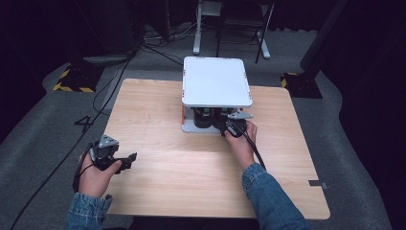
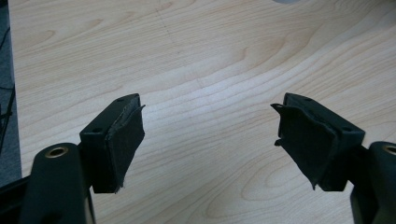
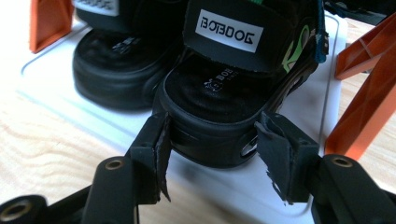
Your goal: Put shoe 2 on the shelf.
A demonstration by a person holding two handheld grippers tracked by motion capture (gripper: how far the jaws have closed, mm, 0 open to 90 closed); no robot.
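At seven o'clock on the counter [image 1: 191,182], the left gripper [image 1: 128,159] idles, jaws apart and empty. At twelve, the right gripper [image 3: 212,154] brackets a sandal [image 3: 219,112] heel on the rack's [image 1: 216,81] lower shelf, jaws apart, apparently poised to clamp and pull it out.

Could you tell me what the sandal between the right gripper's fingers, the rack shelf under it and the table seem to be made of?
The sandal looks like matte black rubber or foam: thick moulded sole, a strap with a printed white label. The rack shelf seems smooth white plastic with a faint sheen and a moulded groove near its edge; its orange supports look plastic too. The table shows pale wood grain, possibly laminate.
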